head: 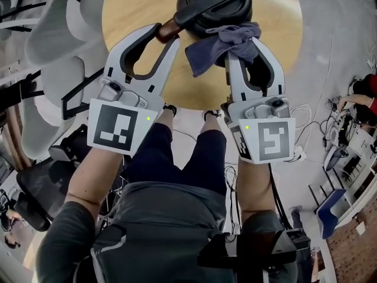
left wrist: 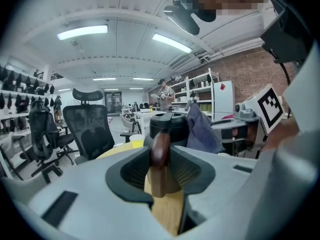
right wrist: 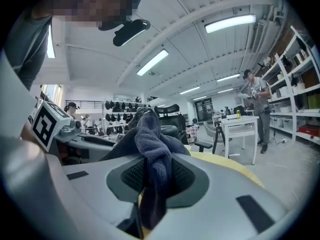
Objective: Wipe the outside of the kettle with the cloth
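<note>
A black kettle [head: 215, 5] stands on the far part of a round wooden table [head: 126, 16]. Its brown wooden handle [head: 166, 29] sticks out toward me, and my left gripper [head: 167, 33] is shut on it. In the left gripper view the handle [left wrist: 160, 154] stands upright between the pads, with the kettle body [left wrist: 167, 124] just beyond. My right gripper [head: 241, 47] is shut on a blue-grey cloth [head: 221, 46]. The cloth hangs against the kettle's near right side. In the right gripper view the bunched cloth [right wrist: 155, 159] fills the gap between the jaws and hides most of the kettle.
Black office chairs [head: 35, 187] stand on the floor at my left, and another chair [left wrist: 92, 129] is beyond the table. A white table [right wrist: 240, 124] and a standing person [right wrist: 255, 104] are far off. Cables [head: 318, 117] lie on the floor at the right.
</note>
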The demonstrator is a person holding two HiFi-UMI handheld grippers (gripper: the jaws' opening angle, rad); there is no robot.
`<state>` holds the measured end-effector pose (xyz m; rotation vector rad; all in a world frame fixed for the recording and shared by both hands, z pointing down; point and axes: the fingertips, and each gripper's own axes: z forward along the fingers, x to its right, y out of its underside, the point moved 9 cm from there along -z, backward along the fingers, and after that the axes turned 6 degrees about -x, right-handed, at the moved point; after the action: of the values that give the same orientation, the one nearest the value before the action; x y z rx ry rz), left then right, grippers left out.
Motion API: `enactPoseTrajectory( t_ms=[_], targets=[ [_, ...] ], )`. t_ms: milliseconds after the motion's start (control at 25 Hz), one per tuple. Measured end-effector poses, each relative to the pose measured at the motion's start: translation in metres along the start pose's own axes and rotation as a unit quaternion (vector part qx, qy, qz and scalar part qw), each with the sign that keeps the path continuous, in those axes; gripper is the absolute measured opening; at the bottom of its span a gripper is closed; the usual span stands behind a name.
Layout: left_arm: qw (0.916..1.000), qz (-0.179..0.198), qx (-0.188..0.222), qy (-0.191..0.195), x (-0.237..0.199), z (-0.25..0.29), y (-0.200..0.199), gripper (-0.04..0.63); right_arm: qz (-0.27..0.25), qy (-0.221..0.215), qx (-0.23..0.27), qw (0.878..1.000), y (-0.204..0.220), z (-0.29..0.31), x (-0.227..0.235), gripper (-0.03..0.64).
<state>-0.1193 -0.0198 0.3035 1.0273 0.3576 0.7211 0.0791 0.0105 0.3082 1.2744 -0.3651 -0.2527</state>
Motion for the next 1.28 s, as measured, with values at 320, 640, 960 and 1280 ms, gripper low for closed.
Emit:
enactPoseTrajectory(
  t_ms=[320, 640, 960, 1280],
  targets=[
    [0.9979, 0.037, 0.009, 0.052, -0.012, 0.001, 0.002, 0.115, 0.004, 0.01, -0.02, 1.0, 0.045, 0.001, 0.006, 0.095],
    [0.9904, 0.094, 0.018, 0.1, -0.02, 0.003, 0.0, 0.114, 0.026, 0.001, -0.121, 0.992, 0.106, 0.019, 0.015, 0.095],
    [0.9818, 0.132, 0.003, 0.136, -0.034, 0.005, -0.003, 0.114, 0.011, -0.035, -0.169, 0.985, 0.114, 0.012, 0.019, 0.095],
    [0.9789, 0.143, -0.003, 0.145, -0.062, 0.011, -0.005, 0.114, 0.024, -0.047, -0.107, 0.993, 0.067, 0.012, 0.016, 0.095]
  ],
)
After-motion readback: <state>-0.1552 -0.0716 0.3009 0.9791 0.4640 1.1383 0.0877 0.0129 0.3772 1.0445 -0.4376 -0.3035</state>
